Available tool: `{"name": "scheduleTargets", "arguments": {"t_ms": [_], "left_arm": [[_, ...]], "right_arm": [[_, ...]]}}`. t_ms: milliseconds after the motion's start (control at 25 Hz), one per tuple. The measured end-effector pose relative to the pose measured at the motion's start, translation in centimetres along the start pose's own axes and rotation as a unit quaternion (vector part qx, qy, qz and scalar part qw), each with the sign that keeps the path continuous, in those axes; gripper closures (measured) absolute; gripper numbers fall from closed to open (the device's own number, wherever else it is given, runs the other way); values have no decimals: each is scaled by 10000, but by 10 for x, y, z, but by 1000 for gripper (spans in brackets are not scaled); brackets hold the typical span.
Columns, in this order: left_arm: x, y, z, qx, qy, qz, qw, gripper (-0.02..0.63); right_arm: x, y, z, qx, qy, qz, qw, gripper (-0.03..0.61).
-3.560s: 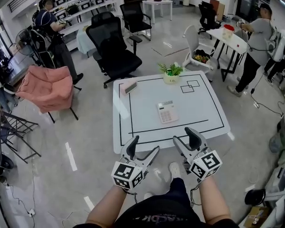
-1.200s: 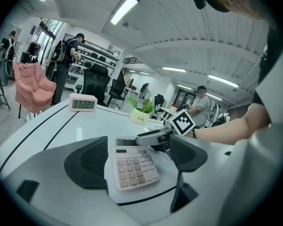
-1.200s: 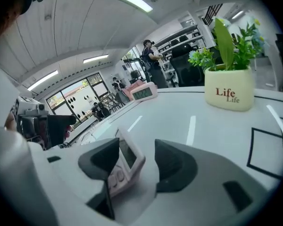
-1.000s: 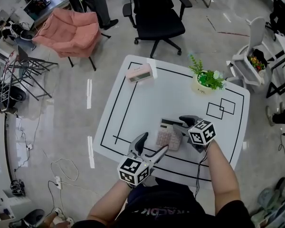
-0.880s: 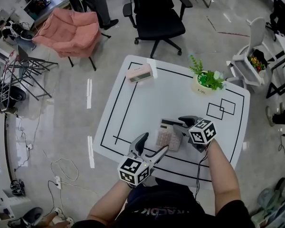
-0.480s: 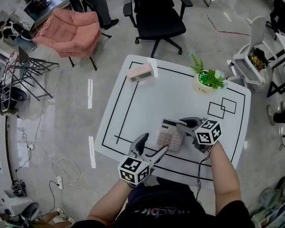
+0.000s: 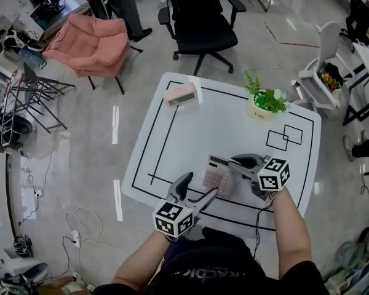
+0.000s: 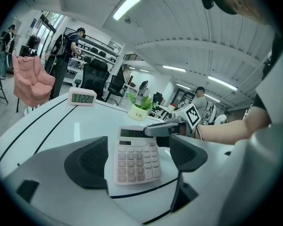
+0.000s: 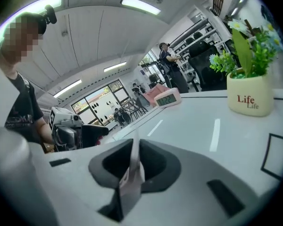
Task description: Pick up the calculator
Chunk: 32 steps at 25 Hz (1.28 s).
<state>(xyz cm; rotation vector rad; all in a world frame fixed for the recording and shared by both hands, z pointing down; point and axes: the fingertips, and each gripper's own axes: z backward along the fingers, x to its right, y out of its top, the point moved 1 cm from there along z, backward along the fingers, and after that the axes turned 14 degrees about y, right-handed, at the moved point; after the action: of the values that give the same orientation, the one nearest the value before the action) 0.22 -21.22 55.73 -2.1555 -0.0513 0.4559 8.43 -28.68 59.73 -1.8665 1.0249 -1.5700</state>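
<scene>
1. Overhead, the head view shows the pale pink, flat plastic calculator (image 7: 219, 178) near the front edge of the white, black-lined table (image 7: 197, 131). The right gripper (image 7: 229, 161) reaches in from the right and takes it by the display end, where the slim body fits between its jaws. That end looks tipped up, while the keypad end lies low, at or just above the tabletop. The left gripper (image 7: 200, 186) hovers just short of the keypad end, probably held ready as a guard. A pink digital clock (image 7: 180, 94) and a potted green plant (image 7: 267, 105) stand well apart on the far side.
2. Next, the left gripper view shows that claw spread wide and holding nothing. The calculator lies ahead, keys up and untouched by it, with the right gripper's grey jaw across the display.
3. Lastly, in the right gripper view the jaws are closing. The calculator shows edge-on as a thin pale slab between the dark pads (image 9: 156, 166), which appear to press both its faces. The gap is narrow because the body is thin.
</scene>
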Motion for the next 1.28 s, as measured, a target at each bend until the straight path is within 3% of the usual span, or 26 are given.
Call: {"name": "scheduleTargets", "arguments": {"t_ms": [480, 840, 920, 1040, 1280], "left_arm": [[5, 6, 11, -26, -258, 395, 9989, 219], [27, -6, 30, -323, -1130, 971, 9883, 227], [34, -7, 38, -361, -1356, 992, 9851, 261], [40, -8, 53, -348, -1669, 1047, 9798, 430], [30, -5, 91, -206, -2158, 1296, 9676, 502]], "right_arm": [[-54, 43, 28, 923, 432, 370, 9941, 532], [-108, 58, 30, 1134, 1043, 664, 9858, 532], [-119, 60, 26, 1138, 1182, 704, 9839, 532], [-133, 60, 17, 1076, 1314, 770, 9825, 531], [-159, 63, -5, 1180, 992, 891, 9840, 524]]}}
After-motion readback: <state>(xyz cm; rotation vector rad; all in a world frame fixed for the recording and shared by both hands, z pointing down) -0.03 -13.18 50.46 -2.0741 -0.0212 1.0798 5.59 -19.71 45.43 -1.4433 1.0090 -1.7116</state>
